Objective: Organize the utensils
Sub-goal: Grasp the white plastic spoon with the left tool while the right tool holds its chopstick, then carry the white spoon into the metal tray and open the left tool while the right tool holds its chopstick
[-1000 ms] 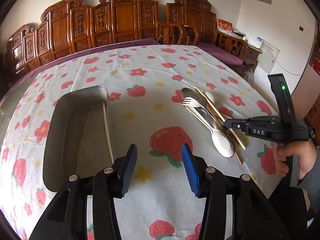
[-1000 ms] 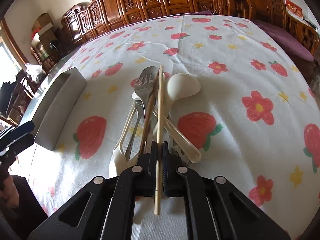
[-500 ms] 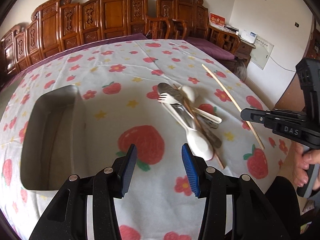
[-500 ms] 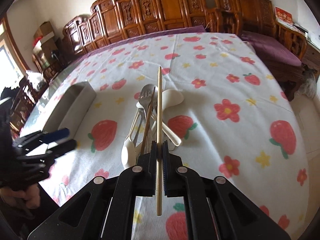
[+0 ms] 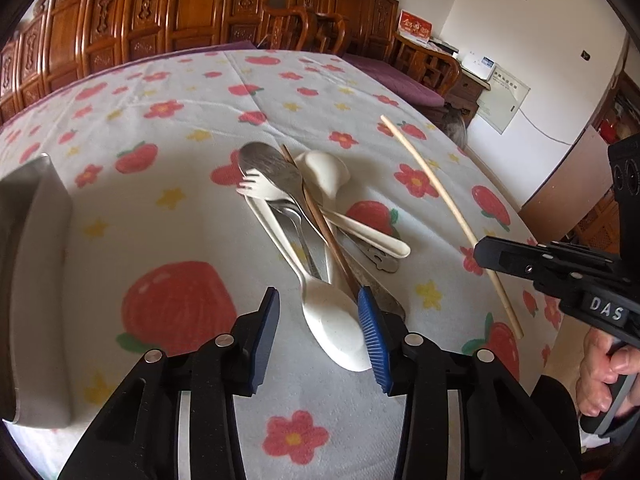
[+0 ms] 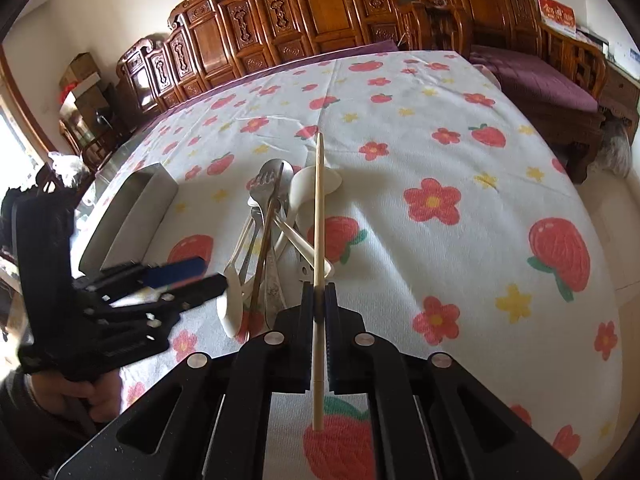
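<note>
A pile of utensils (image 5: 312, 216) lies on the strawberry tablecloth: a metal spoon (image 5: 272, 164), a white fork (image 5: 260, 190), a white soup spoon (image 5: 324, 172), a brown chopstick (image 5: 320, 224) and a long white spoon (image 5: 336, 328). My left gripper (image 5: 318, 332) hangs low over the pile's near end, its jaws closing. The white spoon's bowl lies between them, beside the right pad, and the left pad is clear of it. My right gripper (image 6: 318, 300) is shut on a pale chopstick (image 6: 318, 220), held in the air above the pile. The left wrist view shows this chopstick (image 5: 432, 192) too.
A metal tray (image 5: 36, 240) stands left of the pile, also seen from the right wrist as the tray (image 6: 132, 216). Carved wooden chairs (image 5: 200, 12) line the table's far side. The table edge drops off at the right, by a person's hand (image 5: 604, 372).
My left gripper has swung right and down from the tray to the pile, and its jaws have narrowed. The right gripper has lifted the pale chopstick off the pile.
</note>
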`<state>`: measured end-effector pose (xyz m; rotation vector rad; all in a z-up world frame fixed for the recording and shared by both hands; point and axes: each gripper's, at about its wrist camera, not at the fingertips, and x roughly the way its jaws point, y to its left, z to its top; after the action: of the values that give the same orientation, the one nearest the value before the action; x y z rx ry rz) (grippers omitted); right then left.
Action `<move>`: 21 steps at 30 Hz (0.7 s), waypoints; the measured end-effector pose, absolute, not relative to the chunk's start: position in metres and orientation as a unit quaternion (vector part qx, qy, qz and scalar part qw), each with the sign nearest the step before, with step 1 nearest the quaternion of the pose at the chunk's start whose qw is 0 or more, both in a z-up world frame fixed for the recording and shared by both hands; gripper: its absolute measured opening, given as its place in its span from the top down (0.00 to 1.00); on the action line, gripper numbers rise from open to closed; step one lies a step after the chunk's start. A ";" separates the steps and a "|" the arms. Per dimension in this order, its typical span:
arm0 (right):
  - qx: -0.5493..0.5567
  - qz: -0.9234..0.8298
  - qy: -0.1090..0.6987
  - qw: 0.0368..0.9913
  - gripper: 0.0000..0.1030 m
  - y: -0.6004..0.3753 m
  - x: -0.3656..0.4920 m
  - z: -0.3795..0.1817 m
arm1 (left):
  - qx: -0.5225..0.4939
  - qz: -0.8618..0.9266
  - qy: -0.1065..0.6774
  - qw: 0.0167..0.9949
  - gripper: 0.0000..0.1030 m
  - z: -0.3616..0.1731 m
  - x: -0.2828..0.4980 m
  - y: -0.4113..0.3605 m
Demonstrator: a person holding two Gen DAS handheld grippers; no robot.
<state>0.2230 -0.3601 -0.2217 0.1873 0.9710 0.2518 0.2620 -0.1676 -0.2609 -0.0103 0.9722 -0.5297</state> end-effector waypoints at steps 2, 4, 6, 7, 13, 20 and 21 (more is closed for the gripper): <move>0.094 0.121 0.467 0.871 0.94 -0.361 0.223 -0.224 | -0.016 -0.257 0.470 0.844 0.68 -0.269 0.264 -0.170; 0.094 0.122 0.468 0.870 0.94 -0.361 0.224 -0.225 | -0.021 -0.256 0.478 0.840 0.70 -0.273 0.266 -0.173; 0.095 0.123 0.469 0.870 0.94 -0.360 0.224 -0.226 | -0.019 -0.255 0.477 0.841 0.70 -0.275 0.265 -0.175; 0.095 0.123 0.469 0.869 0.94 -0.359 0.224 -0.226 | -0.017 -0.256 0.477 0.841 0.70 -0.275 0.264 -0.177; 0.090 0.127 0.468 0.870 0.94 -0.355 0.224 -0.224 | -0.018 -0.257 0.477 0.840 0.83 -0.266 0.259 -0.175; 0.081 0.133 0.464 0.872 0.94 -0.347 0.221 -0.219 | 0.005 -0.250 0.475 0.844 0.92 -0.251 0.242 -0.169; 0.078 0.134 0.463 0.873 0.94 -0.345 0.220 -0.217 | 0.007 -0.248 0.477 0.843 0.93 -0.250 0.240 -0.168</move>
<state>0.2201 -0.3451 -0.2174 0.1634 0.9675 0.2808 0.2401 -0.1676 -0.2503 0.0152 1.0073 -0.5236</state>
